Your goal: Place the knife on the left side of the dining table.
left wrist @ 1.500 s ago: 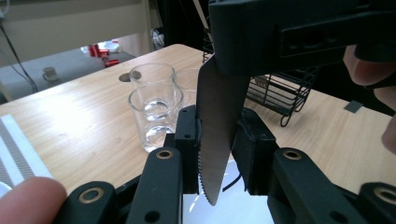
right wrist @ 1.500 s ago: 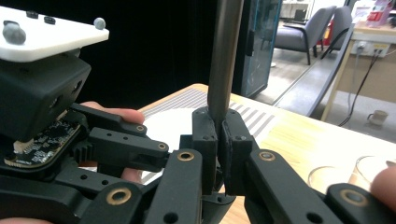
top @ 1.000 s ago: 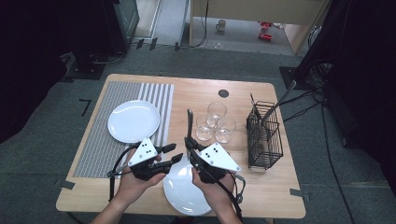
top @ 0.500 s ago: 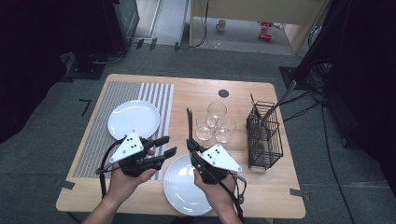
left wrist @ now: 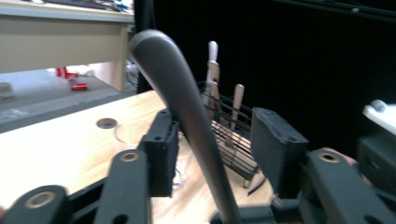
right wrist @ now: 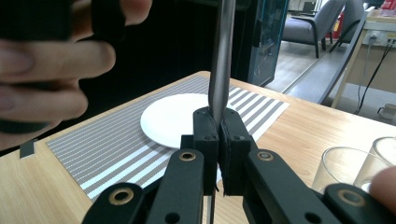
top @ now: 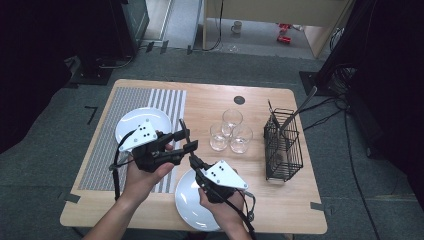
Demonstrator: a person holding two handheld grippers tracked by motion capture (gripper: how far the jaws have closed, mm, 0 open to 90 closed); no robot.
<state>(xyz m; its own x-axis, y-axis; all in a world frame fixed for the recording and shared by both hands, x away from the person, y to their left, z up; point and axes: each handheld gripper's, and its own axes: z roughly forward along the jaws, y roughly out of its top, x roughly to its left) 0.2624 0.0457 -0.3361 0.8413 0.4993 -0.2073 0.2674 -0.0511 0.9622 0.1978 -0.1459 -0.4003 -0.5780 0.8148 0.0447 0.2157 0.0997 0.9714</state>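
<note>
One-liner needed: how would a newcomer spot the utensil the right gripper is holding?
Start at the white plate on the wooden table's near edge. Just above it sits the right gripper, jaws shut on a slim dark-grey utensil handle that rises between the open jaws of the left gripper. Unlike the cutlery standing in the black wire caddy, it is held in the air.

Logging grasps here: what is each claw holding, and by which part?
The right claw is shut on a utensil's metal handle, low on its shaft. The left claw is open around the handle's upper part, not pressing it.
</note>
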